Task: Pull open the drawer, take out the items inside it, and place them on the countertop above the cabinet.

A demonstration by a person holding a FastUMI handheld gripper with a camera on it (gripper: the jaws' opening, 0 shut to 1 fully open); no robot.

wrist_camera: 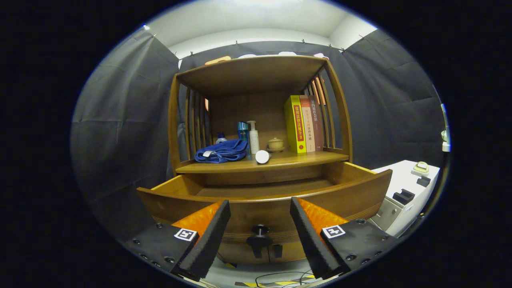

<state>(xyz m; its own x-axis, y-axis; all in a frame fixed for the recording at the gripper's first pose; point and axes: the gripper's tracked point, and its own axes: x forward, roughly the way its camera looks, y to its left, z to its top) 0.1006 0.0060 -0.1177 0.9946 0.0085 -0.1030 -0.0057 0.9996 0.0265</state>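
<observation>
The wooden cabinet's drawer (264, 200) stands pulled open toward me, and its visible inside shows only bare wood. Its black knob (260, 230) sits on the drawer front, between my two fingers. My gripper (260, 210) is open, with nothing between the black foam pads (216, 224). On the countertop (296, 159) above the drawer lie a crumpled blue cloth (222, 152), a blue bottle (243, 132), a white pump bottle (253, 137) and a white cylinder on its side (262, 156).
A small lidded pot (275, 144) and three upright books (306, 124) stand at the countertop's right, under the cabinet's upper shelf (252, 72). A white box with black parts (404, 192) sits to the cabinet's right. Cables (280, 278) run on the floor below.
</observation>
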